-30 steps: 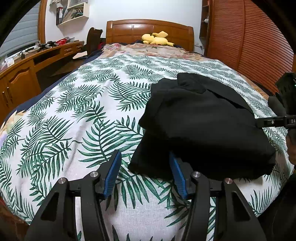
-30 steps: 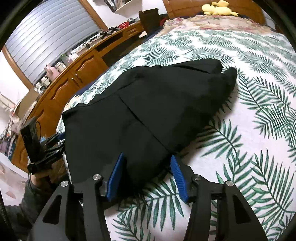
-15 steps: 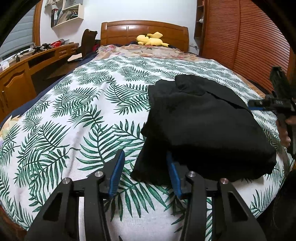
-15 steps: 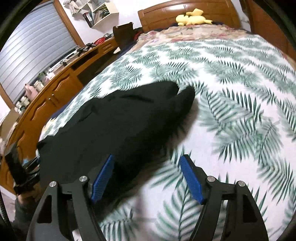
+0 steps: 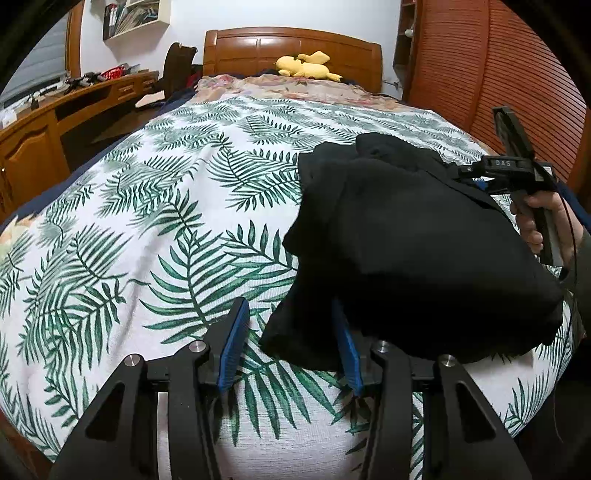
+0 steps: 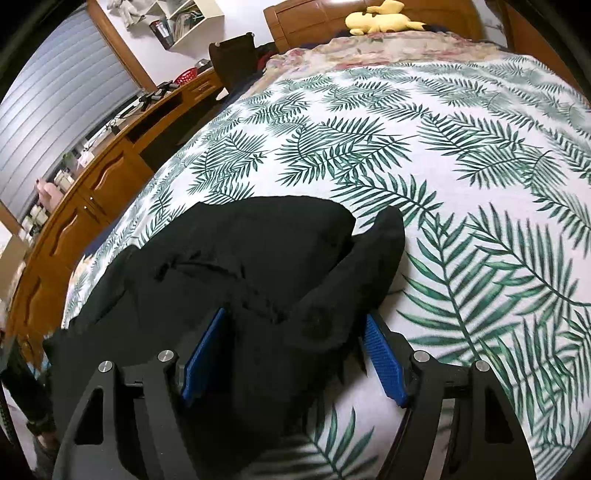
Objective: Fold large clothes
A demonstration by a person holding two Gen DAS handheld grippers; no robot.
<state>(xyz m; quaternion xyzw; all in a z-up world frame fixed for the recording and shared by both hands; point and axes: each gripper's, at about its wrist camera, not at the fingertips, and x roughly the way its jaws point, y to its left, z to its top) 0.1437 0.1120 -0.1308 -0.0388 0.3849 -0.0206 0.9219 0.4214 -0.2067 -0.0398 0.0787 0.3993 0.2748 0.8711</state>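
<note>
Across the fern-print bedspread [image 5: 155, 229], the right gripper [image 6: 295, 354] has just widened its unclenched jaws and slid to straddle the bunched black garment [image 6: 258, 266]; the left gripper [image 5: 291, 343] waits, released, at the near hem for another fold.

One black garment [image 5: 417, 251] on one leaf-print bedspread [image 5: 155, 229]. Two grippers: the left gripper [image 5: 290, 345] and the right gripper [image 6: 291, 358], each with two blue-padded fingers [image 6: 384, 363]. One yellow plush toy [image 5: 304, 66], one wooden headboard [image 5: 258, 48], one wooden desk [image 5: 40, 136], one wall shelf [image 5: 136, 14].
</note>
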